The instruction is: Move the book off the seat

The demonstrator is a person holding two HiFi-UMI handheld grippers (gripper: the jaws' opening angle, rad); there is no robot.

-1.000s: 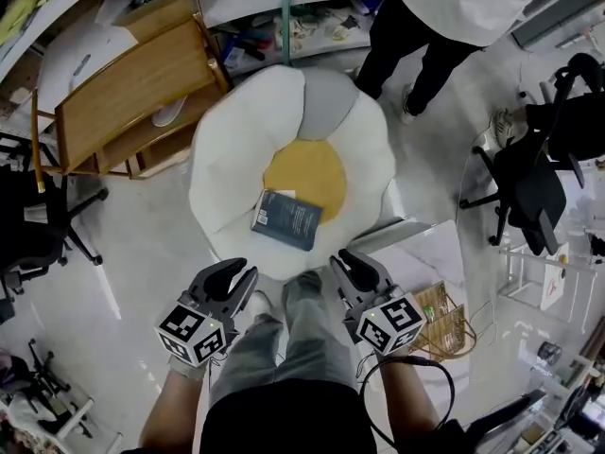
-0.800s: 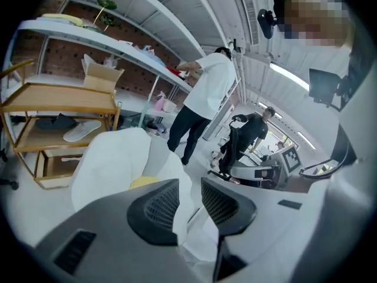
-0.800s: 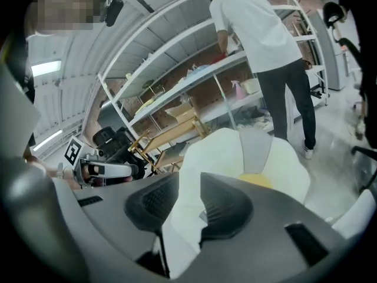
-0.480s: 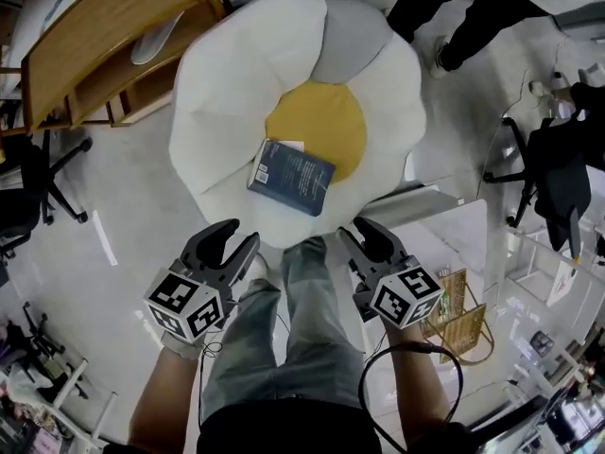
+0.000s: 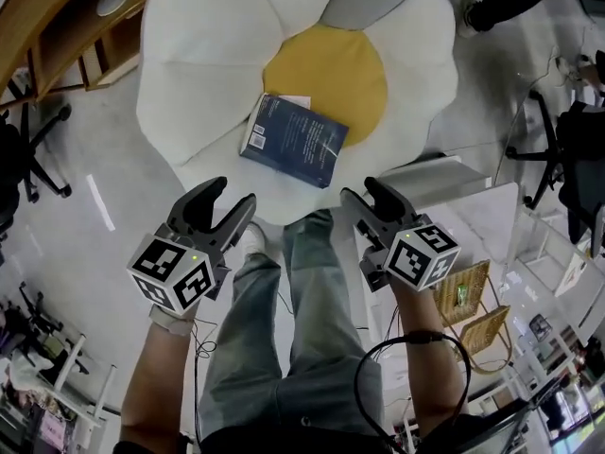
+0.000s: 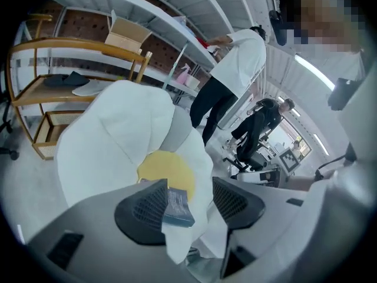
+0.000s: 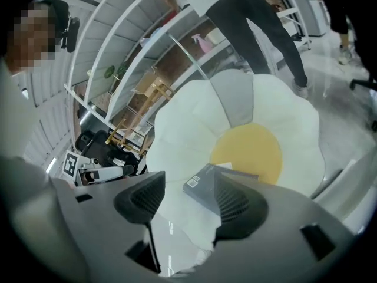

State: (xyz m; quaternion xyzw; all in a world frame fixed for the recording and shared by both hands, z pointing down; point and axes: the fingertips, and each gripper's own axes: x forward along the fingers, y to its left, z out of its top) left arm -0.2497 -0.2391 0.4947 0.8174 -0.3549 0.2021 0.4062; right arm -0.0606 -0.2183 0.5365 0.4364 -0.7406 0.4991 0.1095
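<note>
- The book (image 5: 294,140) lies closed and flat on the seat (image 5: 198,74), askew, on the near white petal with one corner over the yellow centre.
- The left tool (image 5: 230,197) and right tool (image 5: 365,191) hang just short of the seat's near edge. The jaws of both have just been opening and stand apart with nothing between them. In each gripper view the book shows beyond the tips, not inside them.
- A flat book on a soft cushion is the main risk. A lower jaw pressed at its edge may sink into the padding and shove the book toward the centre rather than slide under it.
- A pinch on the cover alone could let the book fall open and dangle — the grip should take the whole thickness, near the spine.
- A pale slip seems to peek out at the far edge. If it is loose, it may drop out once the book tilts.
- With both tools converging on one small thing, they could knock jaws, or pull against each other and twist it.
- The person's legs (image 5: 284,329) stand right against the seat's front, so a low lift toward the body could clip the knees.
</note>
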